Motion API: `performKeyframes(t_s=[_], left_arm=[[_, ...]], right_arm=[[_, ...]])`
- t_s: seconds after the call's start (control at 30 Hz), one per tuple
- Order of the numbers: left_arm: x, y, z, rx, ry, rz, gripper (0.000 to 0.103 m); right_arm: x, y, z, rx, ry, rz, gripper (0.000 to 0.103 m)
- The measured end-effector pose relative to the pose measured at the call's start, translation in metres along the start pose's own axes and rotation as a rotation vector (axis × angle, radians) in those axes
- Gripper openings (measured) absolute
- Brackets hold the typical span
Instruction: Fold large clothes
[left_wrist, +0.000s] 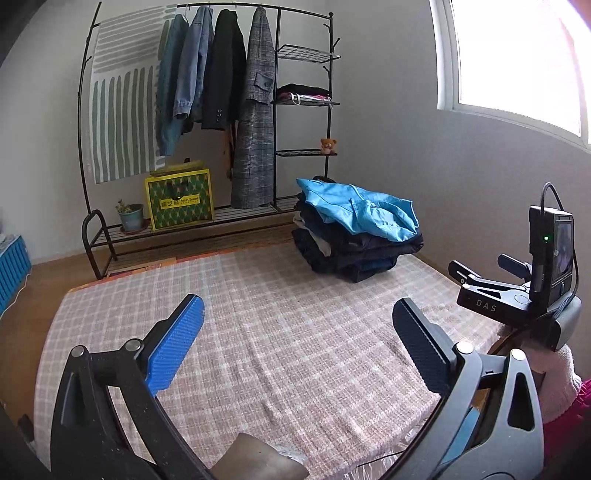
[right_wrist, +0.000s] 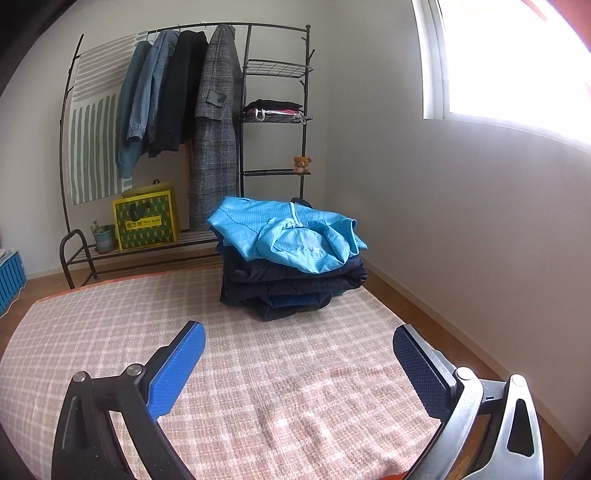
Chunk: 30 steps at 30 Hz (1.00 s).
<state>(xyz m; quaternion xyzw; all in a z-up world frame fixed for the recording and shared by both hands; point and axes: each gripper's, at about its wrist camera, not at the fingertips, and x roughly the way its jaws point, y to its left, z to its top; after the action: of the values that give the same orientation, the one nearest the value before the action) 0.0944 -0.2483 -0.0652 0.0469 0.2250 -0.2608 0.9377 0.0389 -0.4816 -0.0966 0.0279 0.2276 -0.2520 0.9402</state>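
Both the left gripper (left_wrist: 297, 314) and right gripper (right_wrist: 297, 341) hover with jaws wide apart over the checked bedspread (right_wrist: 258, 369), holding nothing. The stack of folded clothes (right_wrist: 291, 258), light blue on top, sits at its far edge. The right gripper's body reads "DAS".

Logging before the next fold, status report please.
Left gripper open, empty. Right gripper open, empty. Clothes stack far on the checked cloth, blue jacket on top. Nothing between.

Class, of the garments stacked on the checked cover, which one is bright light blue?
The top garment of the pile: bright light blue, collar showing; everything beneath it is dark.
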Motion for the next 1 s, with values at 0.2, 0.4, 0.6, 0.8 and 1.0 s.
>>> performKeyframes(t_s=[0.2, 0.4, 0.6, 0.8, 1.0], left_arm=[[0.011, -0.002, -0.006, 0.028, 0.029, 0.008, 0.103], [0.017, -0.002, -0.007, 0.025, 0.040, -0.009, 0.103], [0.022, -0.002, -0.009, 0.031, 0.051, -0.013, 0.103], [0.022, -0.001, -0.009, 0.031, 0.050, -0.014, 0.103], [0.022, -0.002, -0.008, 0.031, 0.050, -0.012, 0.103]], right_arm=[[0.005, 0.004, -0.004, -0.018, -0.002, -0.005, 0.103], [0.010, 0.006, -0.006, -0.016, 0.001, 0.003, 0.103], [0.015, 0.009, -0.009, -0.026, 0.007, 0.007, 0.103], [0.019, 0.013, -0.011, -0.035, 0.014, 0.013, 0.103], [0.020, 0.017, -0.012, -0.050, 0.016, 0.016, 0.103]])
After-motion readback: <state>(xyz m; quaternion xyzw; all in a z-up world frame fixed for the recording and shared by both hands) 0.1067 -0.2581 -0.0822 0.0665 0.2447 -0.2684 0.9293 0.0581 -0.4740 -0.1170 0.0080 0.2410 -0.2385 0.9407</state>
